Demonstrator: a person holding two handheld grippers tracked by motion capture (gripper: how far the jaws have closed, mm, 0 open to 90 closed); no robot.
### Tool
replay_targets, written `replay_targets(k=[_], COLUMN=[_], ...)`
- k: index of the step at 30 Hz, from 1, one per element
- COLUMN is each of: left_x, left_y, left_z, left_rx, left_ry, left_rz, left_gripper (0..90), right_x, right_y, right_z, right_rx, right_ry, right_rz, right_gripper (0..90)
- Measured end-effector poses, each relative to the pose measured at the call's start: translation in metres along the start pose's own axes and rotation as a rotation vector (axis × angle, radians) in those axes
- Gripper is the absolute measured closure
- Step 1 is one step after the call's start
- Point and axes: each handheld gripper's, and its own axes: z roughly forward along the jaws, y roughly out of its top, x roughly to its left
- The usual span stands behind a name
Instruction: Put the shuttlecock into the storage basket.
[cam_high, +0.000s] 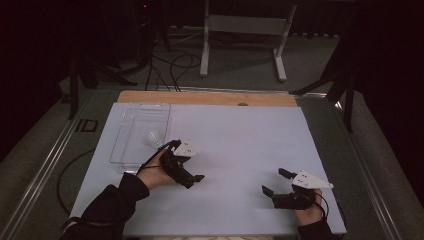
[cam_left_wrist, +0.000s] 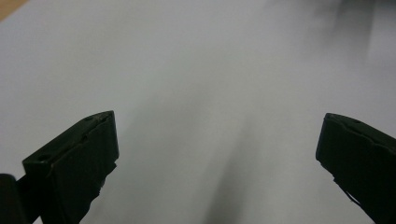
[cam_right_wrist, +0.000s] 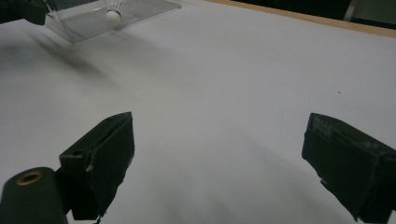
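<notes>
Left gripper (cam_high: 192, 172): jaws spread wide, nothing between them; in the left gripper view (cam_left_wrist: 217, 158) there's bare white table (cam_left_wrist: 196, 70) under and ahead of the jaws, some motion blur in that frame. It sits low over the table, tilted, held by the left hand (cam_high: 156, 172). Right gripper (cam_high: 275, 181): jaws also wide apart, holding nothing; the right gripper view (cam_right_wrist: 219, 163) has plain table surface between the jaws. Held by the right hand (cam_high: 309, 212), grey plate on top, jaws pointing toward the left gripper. The two grippers are well apart, bare table between them. Shuttlecock (cam_high: 153, 138) lies inside the clear plastic tray (cam_high: 131, 117), in the tray's near end. Relative to the left gripper: tray is just beside it on its outer side and ahead, shuttlecock near but not touching the gripper, behind the jaws' pointing direction rather than in front of them. Relative to the right gripper: shuttlecock (cam_right_wrist: 113, 15) is far ahead and off to the left of the jaws, white cork end facing this way, tray (cam_right_wrist: 140, 11) wall around it; well out of reach of the jaws. Dark blurred piece of the left gripper at the top-left corner of that view, just beside the tray. Cannot tell whether the shuttlecock touches the tray wall.
</notes>
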Motion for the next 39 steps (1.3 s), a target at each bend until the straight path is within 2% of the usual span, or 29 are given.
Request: replay_targets(k=[1, 6, 13, 14, 16, 22, 26, 34, 39], left_x=[-0.002, -0.011, -0.020, -0.020, -0.021, -0.020, -0.018, -0.020, -0.020], left_y=[-0.002, -0.005, -0.016, -0.019, -0.023, -0.035, -0.040, -0.048, -0.053], left_z=[0.000, -0.003, -0.004, -0.004, -0.003, 0.002, 0.001, -0.003, -0.010], left_rx=[-0.001, -0.036, -0.090, -0.103, -0.118, -0.107, -0.133, -0.134, -0.146], left_ry=[0.015, 0.012, -0.017, -0.035, -0.035, -0.059, -0.088, -0.093, -0.104], left_rz=[0.001, 0.002, 0.001, -0.007, -0.016, -0.014, -0.015, 0.018, 0.007], left_gripper=[0.0, 0.0, 0.0, 0.0, 0.0, 0.0, 0.0, 0.0, 0.0], right_x=[0.000, 0.000, 0.000, 0.000, 0.000, 0.000, 0.000, 0.001, 0.001], right_y=[0.000, 0.000, 0.000, 0.000, 0.000, 0.000, 0.000, 0.000, 0.000], right_z=[0.000, 0.000, 0.000, 0.000, 0.000, -0.001, 0.000, -0.001, -0.001], right_rx=[0.001, 0.001, 0.000, 0.000, 0.000, 0.000, -0.001, -0.001, -0.002], right_ry=[0.000, 0.002, 0.004, 0.004, 0.005, 0.002, 0.004, 0.004, 0.006], right_rz=[-0.001, 0.000, 0.001, 0.000, -0.001, -0.002, 0.000, -0.001, -0.001], right_gripper=[9.7, 9.7, 9.7, 9.7, 9.7, 9.7, 9.7, 9.7, 9.7])
